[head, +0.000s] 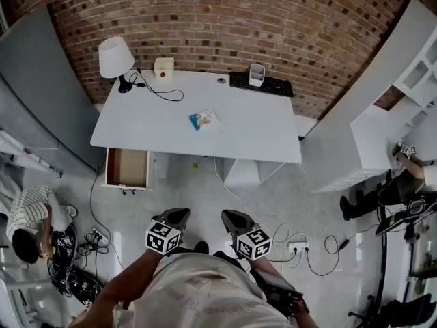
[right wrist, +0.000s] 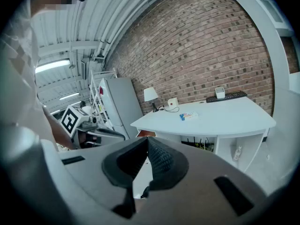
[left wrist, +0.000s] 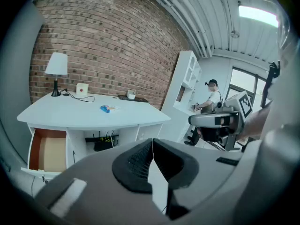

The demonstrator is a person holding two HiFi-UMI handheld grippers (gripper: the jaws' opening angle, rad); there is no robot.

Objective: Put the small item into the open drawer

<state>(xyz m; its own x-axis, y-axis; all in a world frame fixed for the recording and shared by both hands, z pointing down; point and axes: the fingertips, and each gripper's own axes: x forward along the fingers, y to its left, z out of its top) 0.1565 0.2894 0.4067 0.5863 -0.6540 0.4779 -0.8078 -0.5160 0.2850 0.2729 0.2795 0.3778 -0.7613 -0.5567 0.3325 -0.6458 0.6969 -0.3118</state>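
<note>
A small blue and white packet [head: 203, 119] lies in the middle of the white desk [head: 246, 139]; the same packet [left wrist: 108, 108] [right wrist: 188, 116] shows in both gripper views. The wooden-lined drawer [head: 127, 168] stands pulled out under the desk's left end, with nothing in it. My left gripper [head: 176, 217] and right gripper [head: 233, 219] hang side by side over the floor, well short of the desk. Both are shut with nothing in them: the left gripper [left wrist: 152, 142] and the right gripper [right wrist: 147, 140] each show their jaws meeting at the tips.
On the desk stand a white lamp [head: 116, 59], a small white box [head: 164, 67], a black keyboard [head: 263, 83] and a white cup [head: 256, 74]. Cables and power strips [head: 295, 247] lie on the floor. A white shelf unit [head: 403, 108] is at right; people sit at both sides.
</note>
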